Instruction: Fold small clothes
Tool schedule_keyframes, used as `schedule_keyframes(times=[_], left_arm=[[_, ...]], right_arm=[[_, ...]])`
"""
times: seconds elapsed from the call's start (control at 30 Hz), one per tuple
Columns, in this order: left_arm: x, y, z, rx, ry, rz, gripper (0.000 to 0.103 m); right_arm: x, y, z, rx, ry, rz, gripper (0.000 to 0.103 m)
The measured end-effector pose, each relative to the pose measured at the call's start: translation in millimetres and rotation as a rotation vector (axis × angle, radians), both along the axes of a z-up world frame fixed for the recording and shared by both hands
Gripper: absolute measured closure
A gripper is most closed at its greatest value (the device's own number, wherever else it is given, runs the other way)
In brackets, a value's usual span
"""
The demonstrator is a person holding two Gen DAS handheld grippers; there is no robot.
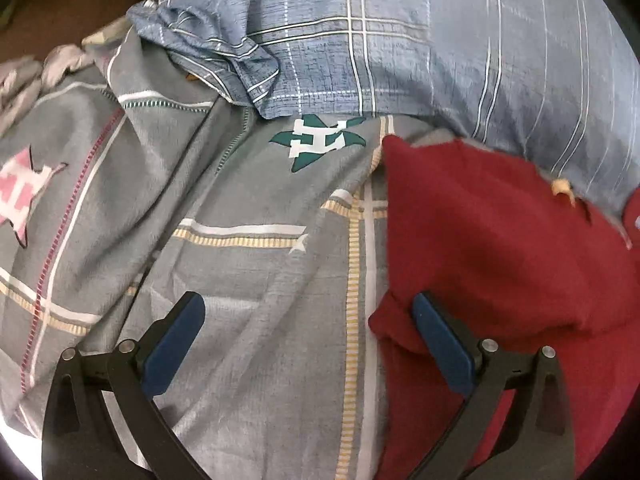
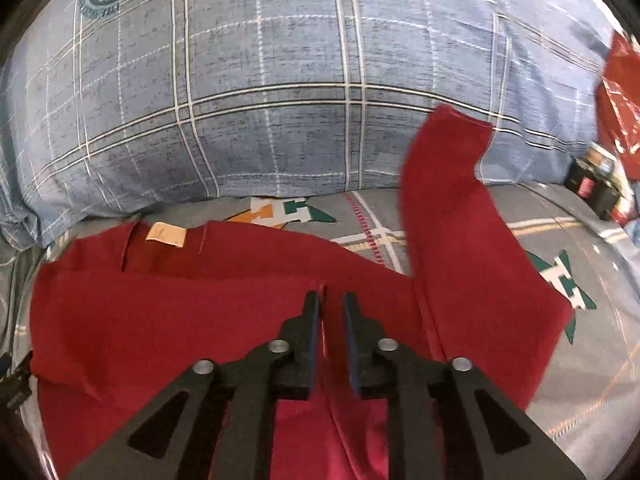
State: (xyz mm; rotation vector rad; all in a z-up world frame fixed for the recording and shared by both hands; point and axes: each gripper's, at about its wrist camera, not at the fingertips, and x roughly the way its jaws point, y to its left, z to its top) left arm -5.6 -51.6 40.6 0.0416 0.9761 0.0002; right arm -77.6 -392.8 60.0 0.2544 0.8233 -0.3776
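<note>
A dark red garment (image 2: 180,320) lies spread on the grey bed sheet (image 2: 592,360), its tan neck label (image 2: 166,236) facing up. One sleeve (image 2: 448,200) runs up to the right onto the blue pillow. My right gripper (image 2: 331,300) hovers over the middle of the garment with its jaws a narrow gap apart and no cloth pinched between them. In the left wrist view the same garment (image 1: 500,260) fills the right side. My left gripper (image 1: 308,320) stands wide open, its left finger over the sheet (image 1: 260,280) and its right finger (image 1: 440,340) on the garment's left edge.
A blue checked pillow (image 2: 260,100) lies along the back, also in the left wrist view as the pillow (image 1: 440,40). A red plastic bag (image 2: 620,92) and a dark small object (image 2: 592,188) sit at the far right. Crumpled pale cloth (image 1: 24,76) lies at the left bed edge, by a brown floor (image 1: 80,12).
</note>
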Motion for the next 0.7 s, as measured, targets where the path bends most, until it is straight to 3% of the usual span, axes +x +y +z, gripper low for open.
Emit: schedule_keyframes(times=[0.07, 0.1, 0.23, 0.33, 0.43, 0.53, 0.6, 0.7], left_arm=[[0.0, 2.6, 2.3, -0.019, -0.014, 0.011, 0.0], [-0.5, 3.2, 3.3, -0.024, -0.019, 0.016, 0.0], [-3.0, 1.5, 6.2, -0.037, -0.033, 0.011, 0.0], [-2.0, 2.3, 8.8, -0.044, -0.044, 0.011, 0.0], [1.0, 6.4, 10.9, -0.094, -0.04, 0.017, 0.0], [0.4, 8.3, 13.4, -0.129, -0.043, 0.023, 0.0], [-0.2, 5.4, 13.6, -0.143, -0.042, 0.012, 0.0], [-1.6, -4.5, 11.6, -0.125, -0.04, -0.013, 0.0]], right_arm=[[-6.6, 14.8, 10.5, 0.034, -0.07, 0.05, 0.052], [-6.6, 31.1, 15.4, 0.054, -0.101, 0.122, 0.051], [12.5, 95.4, 11.7, 0.168, -0.105, 0.392, 0.051], [32.2, 140.5, -1.2, 0.158, -0.068, 0.484, 0.055], [50.7, 178.1, -20.5, 0.078, -0.018, 0.532, 0.057], [56.0, 186.7, -50.0, 0.012, 0.072, 0.502, 0.057], [46.7, 185.6, -51.9, -0.018, 0.025, 0.513, 0.057], [32.4, 182.6, -46.2, -0.036, 0.039, 0.512, 0.053]])
